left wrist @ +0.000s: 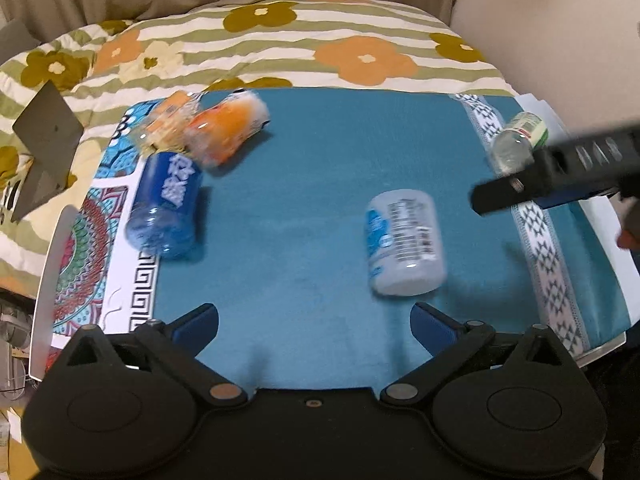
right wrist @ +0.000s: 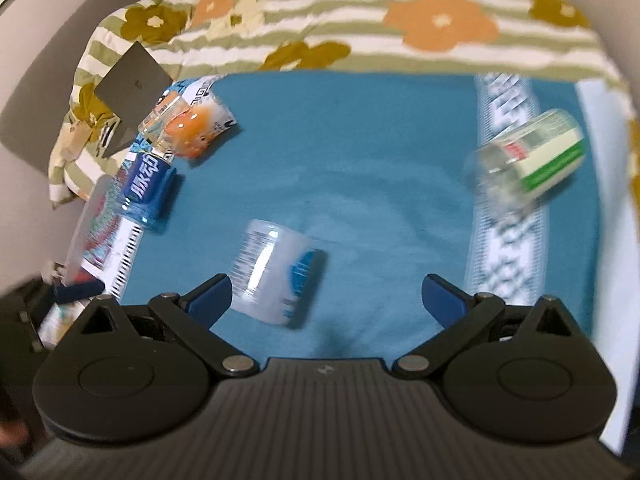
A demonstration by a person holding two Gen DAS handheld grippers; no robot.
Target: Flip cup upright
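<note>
A frosted white cup with a blue-and-white label (left wrist: 404, 243) lies on its side on the teal mat (left wrist: 312, 200); it also shows in the right wrist view (right wrist: 276, 272). My left gripper (left wrist: 314, 326) is open and empty, just short of the cup, which lies ahead to its right. My right gripper (right wrist: 326, 298) is open and empty, with the cup next to its left finger (right wrist: 208, 298). The right gripper's finger also shows at the right of the left wrist view (left wrist: 516, 192).
A blue cup (left wrist: 166, 204), an orange cup (left wrist: 226, 132) and a clear cup (left wrist: 168, 120) lie at the mat's left edge. A clear green-labelled cup (left wrist: 518, 142) lies on the right patterned strip. A flowered quilt (left wrist: 280, 48) lies behind. A grey board (left wrist: 44, 140) leans at left.
</note>
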